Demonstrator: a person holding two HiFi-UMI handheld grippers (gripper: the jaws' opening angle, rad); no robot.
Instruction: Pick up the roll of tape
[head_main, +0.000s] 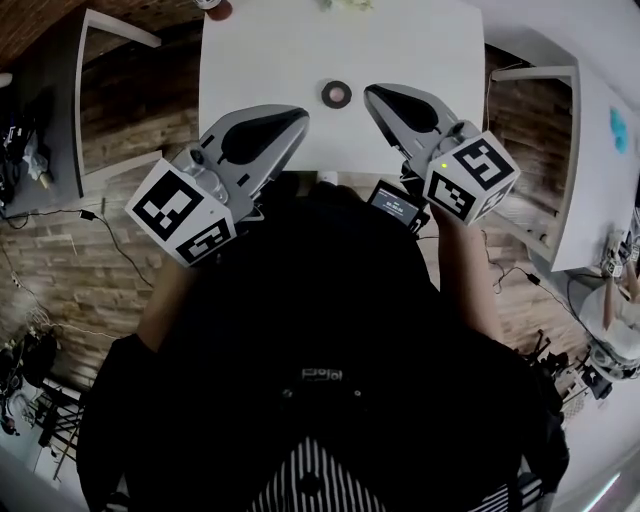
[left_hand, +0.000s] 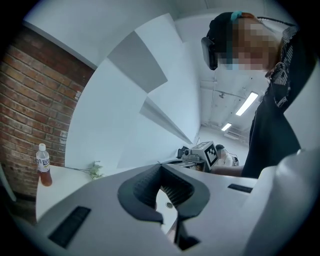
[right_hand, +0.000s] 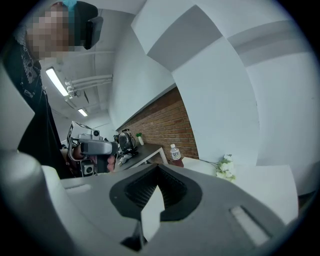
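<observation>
Tape roll (head_main: 336, 94), one, lies between left claw (head_main: 298, 116) and right claw (head_main: 372, 93), both closed.

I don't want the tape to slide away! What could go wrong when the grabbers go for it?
1. The left gripper and the right gripper both have their jaws shut. If one isn't opened first, it would probably just nudge the roll of tape across the table.
2. The roll lies flat and low, so the tips might scrape the tabletop or slip over it.

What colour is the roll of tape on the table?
Dark, brownish-black roll of tape; head view shows it best.
</observation>
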